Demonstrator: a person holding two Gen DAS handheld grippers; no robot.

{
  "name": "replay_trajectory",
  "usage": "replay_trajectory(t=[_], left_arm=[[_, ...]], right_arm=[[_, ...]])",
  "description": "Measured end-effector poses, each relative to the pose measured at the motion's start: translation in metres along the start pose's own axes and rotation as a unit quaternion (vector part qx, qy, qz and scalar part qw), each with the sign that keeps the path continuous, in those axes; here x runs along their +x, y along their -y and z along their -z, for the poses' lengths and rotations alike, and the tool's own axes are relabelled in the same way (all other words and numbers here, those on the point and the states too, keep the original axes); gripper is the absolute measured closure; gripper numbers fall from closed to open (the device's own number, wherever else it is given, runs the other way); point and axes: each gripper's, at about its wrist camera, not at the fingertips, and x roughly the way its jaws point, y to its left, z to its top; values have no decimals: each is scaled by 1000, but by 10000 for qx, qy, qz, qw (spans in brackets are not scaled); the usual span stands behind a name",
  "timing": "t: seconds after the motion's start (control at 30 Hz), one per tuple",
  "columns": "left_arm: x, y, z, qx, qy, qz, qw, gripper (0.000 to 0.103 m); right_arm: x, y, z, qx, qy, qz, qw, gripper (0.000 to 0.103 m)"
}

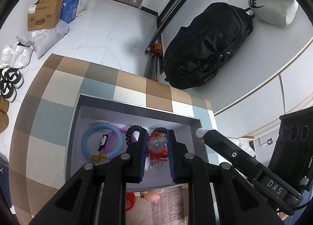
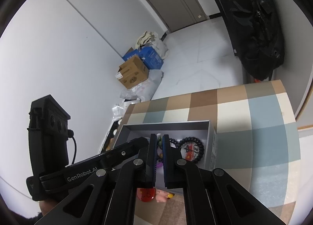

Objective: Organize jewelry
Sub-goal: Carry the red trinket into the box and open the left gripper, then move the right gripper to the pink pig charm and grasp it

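Observation:
A grey open box point(image 1: 137, 105) sits on a checked tablecloth point(image 1: 49, 111). Inside lie a light blue ring bracelet point(image 1: 101, 141) with gold beads, a purple ring point(image 1: 125, 132), a black beaded bracelet point(image 1: 130, 134) and a red charm piece point(image 1: 157, 146). My left gripper point(image 1: 156, 136) is inside the box, its fingers on either side of the red charm piece. In the right wrist view the box point(image 2: 212, 142) holds a dark beaded bracelet point(image 2: 192, 150). My right gripper point(image 2: 159, 138) hovers over the box with its fingers close together, nothing held.
A red disc point(image 1: 130, 201) and a pink pig figure point(image 1: 153, 196) lie on the cloth in front of the box. A black backpack point(image 1: 207, 44) lies beyond the table. Cardboard boxes point(image 1: 46, 14), bags and shoes point(image 1: 9, 84) lie on the tiled floor.

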Motion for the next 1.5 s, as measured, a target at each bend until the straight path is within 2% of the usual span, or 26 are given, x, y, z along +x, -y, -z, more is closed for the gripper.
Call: replay_trajectory(t=[0.1, 0.17, 0.23, 0.3, 0.33, 0.4, 0.57, 0.7, 0.77, 0.83, 0.87, 1.07, 1.23, 1.4, 1.5], left_arm=[[-2, 2, 0, 24, 36, 84, 10000, 88], [-2, 5, -1, 103, 20, 83, 9999, 82], [-4, 6, 0, 105, 63, 118, 9999, 63], [-6, 6, 0, 58, 161, 97, 9998, 56], [-8, 5, 0, 32, 193, 80, 9998, 55], [-9, 3, 0, -16, 173, 91, 9998, 55], [-10, 2, 0, -83, 169, 69, 9998, 54], [-13, 4, 2, -27, 188, -40, 9998, 54], [-15, 4, 4, 15, 201, -78, 9998, 53], [-17, 5, 6, 50, 216, -124, 9997, 42], [-20, 5, 7, 54, 272, -148, 9995, 41], [-30, 5, 12, 140, 451, -292, 9985, 39], [-39, 5, 19, 224, 580, -412, 9972, 32], [-48, 7, 29, 437, 690, -564, 9951, 31], [-52, 5, 37, 441, 689, -523, 9953, 31]], right_arm=[[-1, 3, 1, 72, 24, -63, 10000, 95], [-3, 2, 1, 35, 53, -17, 10000, 95], [-5, 2, 1, 13, 100, -24, 9999, 95], [-9, 2, 1, 5, 177, 8, 9998, 94], [-11, 4, 1, 25, 209, 14, 9998, 92], [-14, 7, 1, 95, 255, 57, 9996, 79], [-21, 11, 2, 171, 365, 57, 9992, 58], [-22, 8, 4, 111, 390, 70, 9992, 36], [-22, 6, 5, 62, 383, 90, 9992, 34], [-23, 4, 7, 8, 374, 120, 9992, 31], [-23, 4, 7, -9, 373, 127, 9992, 29], [-27, 2, 15, -88, 373, 192, 9991, 19], [-31, -2, 23, -189, 384, 217, 9989, 10], [-34, -5, 32, -239, 352, 250, 9988, 4], [-35, -6, 38, -273, 336, 300, 9986, 0]])
